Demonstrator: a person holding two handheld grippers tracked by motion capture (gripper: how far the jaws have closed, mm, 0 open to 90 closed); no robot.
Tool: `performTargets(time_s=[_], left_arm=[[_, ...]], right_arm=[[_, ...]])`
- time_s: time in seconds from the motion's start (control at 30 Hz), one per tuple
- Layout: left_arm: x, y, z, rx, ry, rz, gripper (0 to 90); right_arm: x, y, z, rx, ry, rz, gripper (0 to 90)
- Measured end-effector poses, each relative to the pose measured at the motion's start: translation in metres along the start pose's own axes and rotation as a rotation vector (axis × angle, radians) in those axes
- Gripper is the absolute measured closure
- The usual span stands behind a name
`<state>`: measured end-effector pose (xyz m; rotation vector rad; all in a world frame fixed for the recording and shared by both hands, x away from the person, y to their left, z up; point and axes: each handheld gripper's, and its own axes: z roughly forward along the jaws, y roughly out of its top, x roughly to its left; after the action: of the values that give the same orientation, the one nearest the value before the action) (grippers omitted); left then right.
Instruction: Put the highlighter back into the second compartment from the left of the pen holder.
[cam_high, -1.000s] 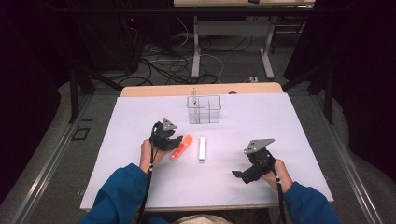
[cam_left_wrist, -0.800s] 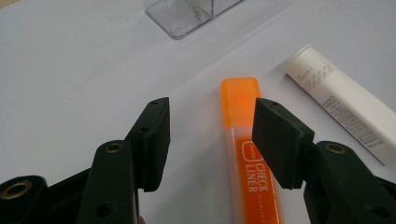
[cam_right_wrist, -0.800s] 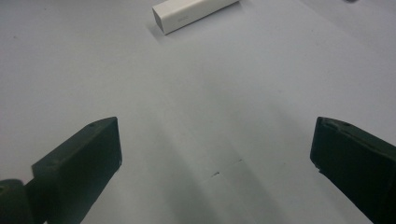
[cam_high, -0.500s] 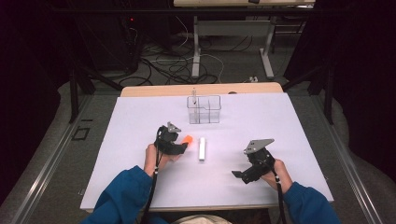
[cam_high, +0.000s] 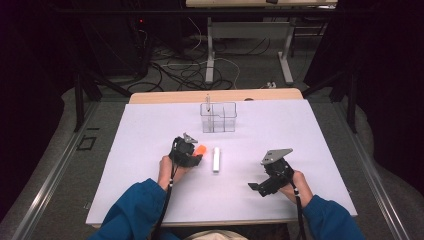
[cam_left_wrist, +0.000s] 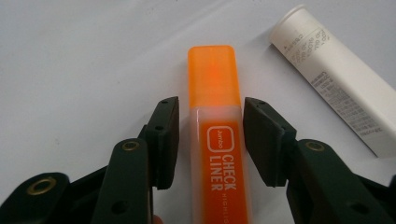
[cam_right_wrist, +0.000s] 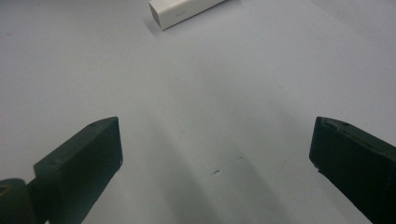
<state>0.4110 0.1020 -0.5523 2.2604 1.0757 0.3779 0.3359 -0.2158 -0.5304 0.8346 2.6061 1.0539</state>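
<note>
Left claw straddling orange highlighter, mid-table; right claw open and idle.

Left claw (cam_left_wrist: 210, 140) sits over the orange highlighter (cam_left_wrist: 219, 140), which lies flat on the white table (cam_high: 150, 130) about midway between the left and right edges, nearer the near edge than the far. Jaws have just been closing; the highlighter body is between them, a thin gap visible on each side, pads not yet pressing. White tube (cam_left_wrist: 336, 74) lies just beside the highlighter, toward the right edge, apart from it. Clear divided box (cam_high: 218, 117) stands near the far edge. Right claw (cam_right_wrist: 215, 154) hangs wide open over bare table toward the near right corner, nothing between its jaws.
</note>
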Motion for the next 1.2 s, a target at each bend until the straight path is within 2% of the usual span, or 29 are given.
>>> performTargets(time_s=[0.13,0.3,0.53,0.57,0.7,0.73,0.77,0.8,0.9,0.93,0.97,1.2], left_arm=[[0.000,0.000,0.000,-0.001,-0.006,0.007,61.1],[0.001,-0.002,0.001,-0.019,-0.017,-0.008,63.9],[0.004,-0.003,-0.001,-0.025,-0.039,-0.005,64.7],[0.004,-0.003,-0.001,-0.030,-0.042,-0.013,64.7],[0.007,-0.003,-0.006,-0.045,-0.038,-0.001,64.7],[0.007,-0.004,-0.007,-0.059,-0.037,0.000,64.7],[0.007,-0.004,-0.007,-0.066,-0.043,-0.016,64.7],[0.008,-0.004,-0.009,-0.067,-0.040,0.002,64.7],[0.010,-0.004,-0.013,-0.081,-0.045,0.010,64.7],[0.009,-0.005,-0.014,-0.105,-0.039,0.009,64.7],[0.010,-0.004,-0.016,-0.101,-0.043,0.015,64.7],[0.010,-0.004,-0.023,-0.170,-0.031,0.024,64.7]], right_arm=[[0.000,0.000,0.000,0.008,0.005,0.000,2.5],[0.000,0.000,0.000,0.006,0.001,0.000,2.5],[0.000,0.000,0.000,-0.014,-0.004,0.001,2.5],[0.000,0.000,-0.001,0.000,0.005,0.001,2.5],[-0.001,0.000,-0.001,-0.015,-0.002,0.004,2.5],[-0.001,-0.001,-0.001,-0.016,-0.006,0.002,2.5],[-0.001,0.000,-0.002,-0.018,-0.003,0.003,2.5],[-0.001,0.000,-0.002,-0.020,-0.003,0.004,2.5],[0.000,0.000,-0.003,-0.021,0.000,0.010,2.5],[0.000,0.000,-0.003,-0.023,0.001,0.004,2.5],[0.000,0.000,-0.003,-0.021,-0.003,0.007,2.5],[0.000,0.000,-0.004,-0.022,-0.008,0.001,2.5]])
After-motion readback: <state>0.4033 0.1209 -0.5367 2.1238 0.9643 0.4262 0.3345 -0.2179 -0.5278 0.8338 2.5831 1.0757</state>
